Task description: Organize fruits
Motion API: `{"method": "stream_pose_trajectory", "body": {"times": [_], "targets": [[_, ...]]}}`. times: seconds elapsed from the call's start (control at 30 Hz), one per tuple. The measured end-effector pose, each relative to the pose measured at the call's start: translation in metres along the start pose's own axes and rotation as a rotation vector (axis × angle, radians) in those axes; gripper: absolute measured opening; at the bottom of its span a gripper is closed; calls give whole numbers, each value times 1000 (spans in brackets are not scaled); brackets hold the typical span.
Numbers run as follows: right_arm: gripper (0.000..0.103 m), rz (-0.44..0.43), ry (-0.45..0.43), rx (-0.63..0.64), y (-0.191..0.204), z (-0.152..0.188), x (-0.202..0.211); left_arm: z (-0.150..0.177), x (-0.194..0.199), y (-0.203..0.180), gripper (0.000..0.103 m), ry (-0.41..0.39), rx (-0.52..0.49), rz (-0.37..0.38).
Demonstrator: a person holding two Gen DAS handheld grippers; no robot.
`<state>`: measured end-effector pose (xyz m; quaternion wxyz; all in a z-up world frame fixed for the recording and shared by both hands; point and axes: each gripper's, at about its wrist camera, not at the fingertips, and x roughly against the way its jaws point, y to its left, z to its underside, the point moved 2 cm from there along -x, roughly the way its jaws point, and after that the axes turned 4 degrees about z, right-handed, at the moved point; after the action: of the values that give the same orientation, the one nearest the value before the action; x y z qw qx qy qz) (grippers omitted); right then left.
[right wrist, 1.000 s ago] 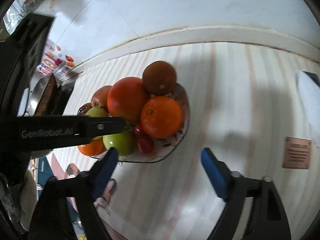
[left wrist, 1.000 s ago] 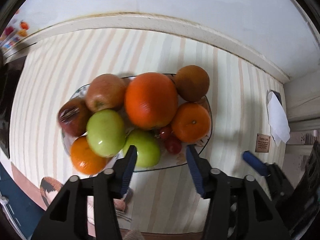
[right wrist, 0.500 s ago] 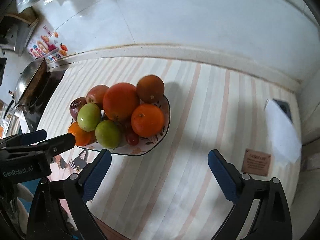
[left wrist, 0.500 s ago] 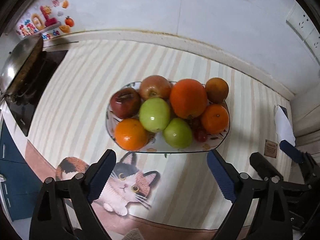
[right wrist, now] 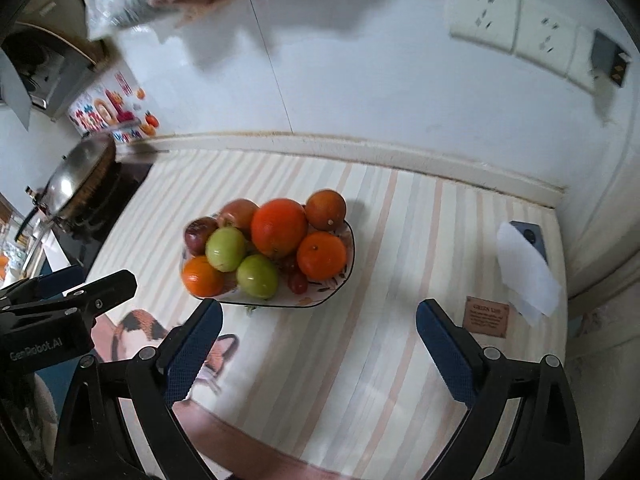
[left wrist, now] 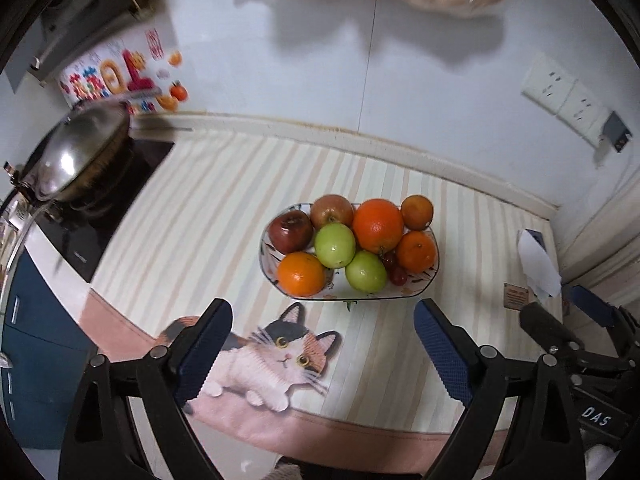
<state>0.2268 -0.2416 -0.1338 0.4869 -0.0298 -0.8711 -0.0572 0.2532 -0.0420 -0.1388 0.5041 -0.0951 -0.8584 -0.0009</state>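
A white patterned bowl stands on the striped mat, piled with fruit: a large orange, smaller oranges, two green apples, red apples and small red fruits. The bowl also shows in the right wrist view. My left gripper is open and empty, held back from the bowl above a cat picture. My right gripper is open and empty, to the bowl's near right. The left gripper shows in the right wrist view at the left.
A wok sits on a black hob at the far left. A folded white paper on a phone and a small brown card lie at the right. A wall with sockets stands behind.
Both grippers have drawn back and up from the bowl, which looks smaller now. The left jaws have opened wide. The fruit has not moved.
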Motion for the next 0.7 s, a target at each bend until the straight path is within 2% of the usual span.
{"method": "stream_pose_trajectory", "body": {"times": [0.33, 0.5, 0.7], "targets": [[100, 20, -137, 1, 23, 36, 127, 43, 92, 7, 93, -111, -27, 26], [100, 14, -173, 6, 29, 56, 167, 60, 119, 6, 93, -135, -31, 37], [100, 6, -195, 4, 27, 68, 192, 70, 138, 1, 93, -161, -30, 31]]}}
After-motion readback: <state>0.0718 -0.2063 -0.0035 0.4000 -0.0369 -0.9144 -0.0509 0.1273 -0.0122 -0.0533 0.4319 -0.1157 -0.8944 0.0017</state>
